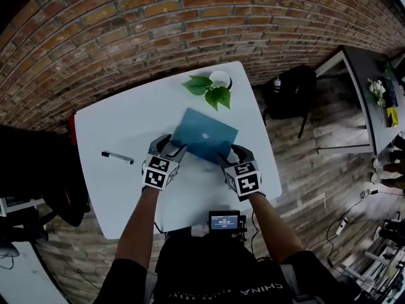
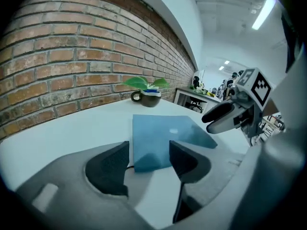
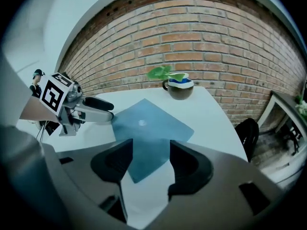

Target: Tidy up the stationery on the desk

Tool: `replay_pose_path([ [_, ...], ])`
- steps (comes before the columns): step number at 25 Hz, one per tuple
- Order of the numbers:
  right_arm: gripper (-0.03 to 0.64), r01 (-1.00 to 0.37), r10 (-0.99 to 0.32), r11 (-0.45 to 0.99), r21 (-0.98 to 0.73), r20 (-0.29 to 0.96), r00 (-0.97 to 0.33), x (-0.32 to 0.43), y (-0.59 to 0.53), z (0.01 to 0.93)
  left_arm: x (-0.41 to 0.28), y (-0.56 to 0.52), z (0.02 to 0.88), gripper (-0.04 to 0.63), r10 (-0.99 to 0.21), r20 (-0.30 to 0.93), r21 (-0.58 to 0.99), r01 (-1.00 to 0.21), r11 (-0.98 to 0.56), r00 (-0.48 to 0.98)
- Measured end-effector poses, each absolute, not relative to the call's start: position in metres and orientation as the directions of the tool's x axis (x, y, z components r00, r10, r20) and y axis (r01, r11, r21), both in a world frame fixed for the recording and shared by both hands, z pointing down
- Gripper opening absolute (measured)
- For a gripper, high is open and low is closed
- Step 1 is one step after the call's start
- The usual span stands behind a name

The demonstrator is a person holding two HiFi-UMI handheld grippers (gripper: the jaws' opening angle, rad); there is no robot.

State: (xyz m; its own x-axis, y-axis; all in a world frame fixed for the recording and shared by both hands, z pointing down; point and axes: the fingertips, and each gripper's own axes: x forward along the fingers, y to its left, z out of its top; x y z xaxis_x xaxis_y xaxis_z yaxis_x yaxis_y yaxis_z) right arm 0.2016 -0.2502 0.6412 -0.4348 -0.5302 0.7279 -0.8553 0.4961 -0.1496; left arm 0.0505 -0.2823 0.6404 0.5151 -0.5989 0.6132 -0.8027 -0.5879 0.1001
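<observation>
I read both tools wide open, gripping nothing: left gripper (image 1: 172, 147) and right gripper (image 1: 230, 155) sit at the near corners of the blue notebook (image 1: 204, 133), a corner in each jaw gap, pads not pressing. Notebook lies flat mid-table (image 1: 126, 125); black marker (image 1: 118, 158) well apart to its left.

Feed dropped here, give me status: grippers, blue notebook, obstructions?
Left gripper open, right gripper open, each astride a near corner of the blue notebook. Notebook flat on the desk. Marker and potted plant clear of it.
</observation>
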Motion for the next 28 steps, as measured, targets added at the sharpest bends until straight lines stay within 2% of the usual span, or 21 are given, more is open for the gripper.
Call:
replay_pose_path([
  [4, 0.282, -0.881, -0.527, 0.437, -0.179, 0.743, -0.412, 0.209, -0.256, 0.652, 0.049, -0.298, 0.653, 0.273, -0.547, 0.657, 0.132, -0.793, -0.594, 0.519],
  [12, 0.291, -0.903, -0.504, 0.369, -0.218, 0.77, -0.392, 0.209, -0.254, 0.668, 0.057, -0.298, 0.669, 0.276, -0.415, 0.726, 0.198, -0.744, -0.638, 0.549],
  [18, 0.284, -0.911, -0.5, 0.358, -0.206, 0.781, -0.373, 0.209, -0.255, 0.673, 0.059, -0.294, 0.67, 0.253, -0.41, 0.73, 0.201, -0.745, -0.636, 0.547],
  [21, 0.252, -0.912, -0.5, 0.364, -0.19, 0.786, -0.364, 0.21, -0.256, 0.674, 0.057, -0.29, 0.67, 0.252, -0.408, 0.736, 0.201, -0.749, -0.631, 0.541],
  [28, 0.247, -0.884, -0.483, 0.438, -0.164, 0.786, -0.385, 0.201, -0.262, 0.673, 0.044, -0.265, 0.67, 0.25, -0.398, 0.751, 0.207, -0.76, -0.616, 0.527],
])
